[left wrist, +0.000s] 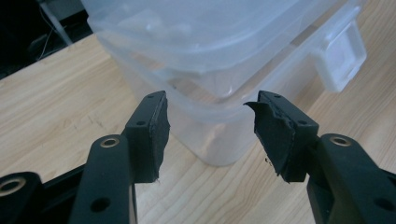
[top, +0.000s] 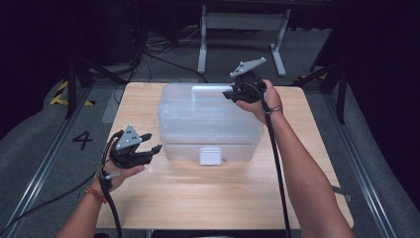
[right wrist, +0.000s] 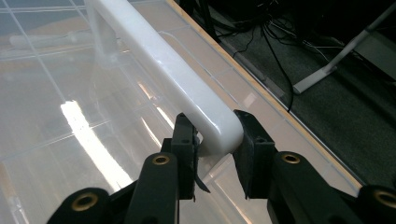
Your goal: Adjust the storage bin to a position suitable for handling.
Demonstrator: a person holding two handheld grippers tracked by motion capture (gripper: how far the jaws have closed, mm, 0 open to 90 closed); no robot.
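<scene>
We had a clear plastic storage box (top: 208,124) sitting on the wooden surface (top: 198,198), toward the far edge and roughly centred between the left and right edges, lid on, white latch (top: 210,155) facing the near edge. Right gripper (top: 236,94) was at the box's top near the far right corner, jaws clamped on the right end of the white carry handle (right wrist: 173,74); in the right gripper view both pads pressed against the handle's bend from either side. Left gripper (top: 151,143) hung just off the box's near left corner, not touching, jaws apart with nothing between them; in the left gripper view the corner of the box showed through the gap, farther off. We judged the box light for its size: thin see-through walls, and whether anything was inside we could not tell through the cloudy plastic. Walls would likely flex if squeezed, and the smooth plastic looked slippery, so pinching a side seemed a poor bet. The handle was the stiff, rounded part and the sensible hold, though gripped at one end the box would probably tilt or swing. The lid's rim or the corner by the left gripper could steady it. The latch looked small and might pop open if bumped.
</scene>
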